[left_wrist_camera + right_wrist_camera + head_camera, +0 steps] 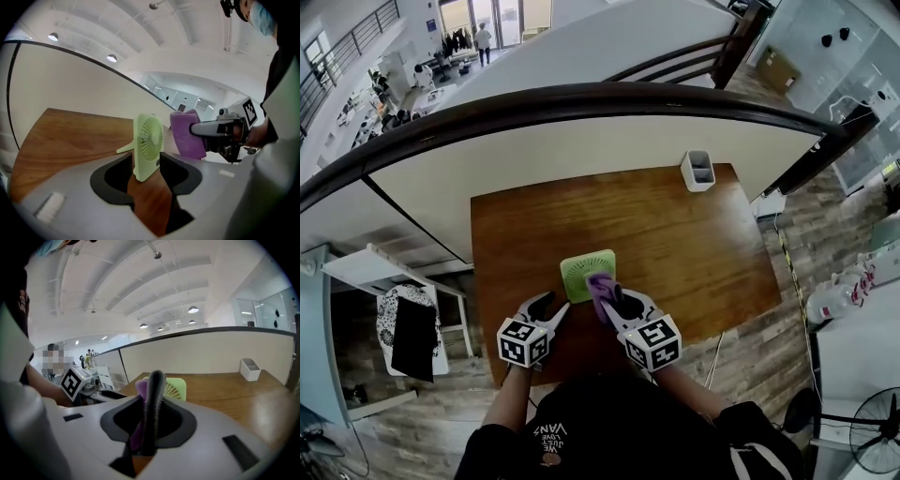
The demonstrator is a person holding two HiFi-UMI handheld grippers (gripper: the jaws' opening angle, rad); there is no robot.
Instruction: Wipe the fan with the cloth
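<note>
The small pale-green square plastic fan (pixel 584 270) stands on edge just ahead of your left claw (pixel 553 316). A thin leg props it from behind, on the side away from your right claw. In the left gripper view the fan sits in the gap between that claw's jaws, which are spread wide, and neither pad presses on it.

The purple cloth (pixel 600 290) is pinched in your right claw (pixel 613 298), whose jaws are clamped tight on it. A fold of the cloth sticks up past the claw's tips. The cloth hangs at the fan's near right corner, just ahead of that claw. You can't tell from these views whether the cloth actually touches the fan.

Your two claws sit side by side at the near edge of the brown wooden worktop (pixel 684 253), with the fan just beyond them. Well ahead of your right claw and off to its right, a small white open box (pixel 698 171) stands at the worktop's far edge.
</note>
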